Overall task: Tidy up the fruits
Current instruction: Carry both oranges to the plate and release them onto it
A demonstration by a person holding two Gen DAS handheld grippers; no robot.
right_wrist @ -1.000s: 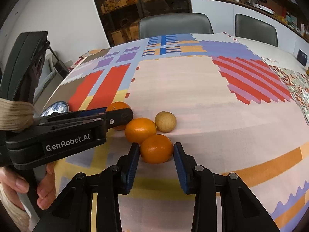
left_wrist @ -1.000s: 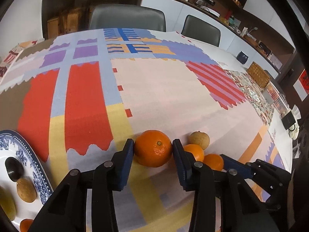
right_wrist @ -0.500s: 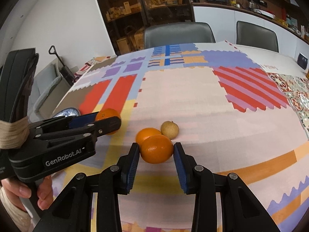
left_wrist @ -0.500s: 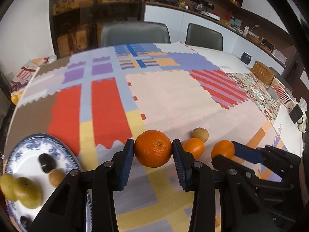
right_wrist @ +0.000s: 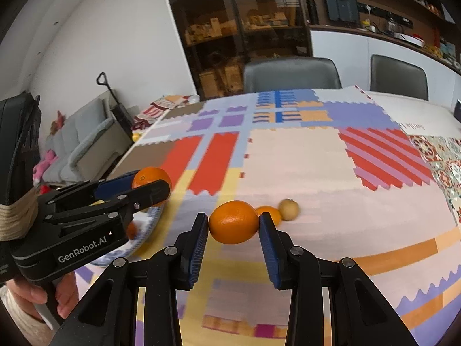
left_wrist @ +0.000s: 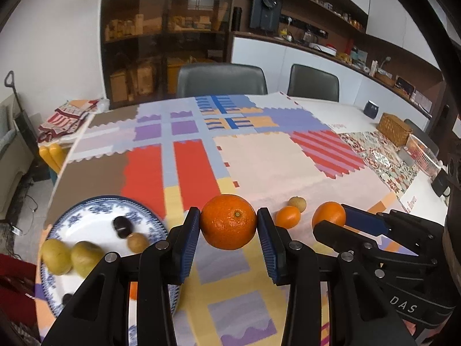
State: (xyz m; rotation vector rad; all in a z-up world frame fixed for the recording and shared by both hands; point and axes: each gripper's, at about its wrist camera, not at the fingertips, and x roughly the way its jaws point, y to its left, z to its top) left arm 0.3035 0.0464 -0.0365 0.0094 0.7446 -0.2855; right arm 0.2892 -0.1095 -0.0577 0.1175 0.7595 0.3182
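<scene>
My left gripper [left_wrist: 228,225] is shut on a large orange [left_wrist: 228,222] and holds it above the table, just right of a blue-and-white plate [left_wrist: 83,210]. The plate holds two yellow-green fruits [left_wrist: 70,256], a dark fruit [left_wrist: 121,226] and a small brown fruit [left_wrist: 137,241]. My right gripper [right_wrist: 233,226] is shut on a second orange [right_wrist: 233,225], also lifted. It shows in the left wrist view [left_wrist: 328,214] too. On the cloth lie a smaller orange [left_wrist: 288,216] and a tan round fruit [left_wrist: 297,204].
A patchwork tablecloth [left_wrist: 259,161] covers the table. Two grey chairs [left_wrist: 222,80] stand at the far side. A wicker basket [left_wrist: 394,128] and a dark mug [left_wrist: 371,109] sit at the far right. The left table edge drops off near the plate.
Both grippers have risen off the cloth with their oranges and shifted left; the plate has come further into the left wrist view.
</scene>
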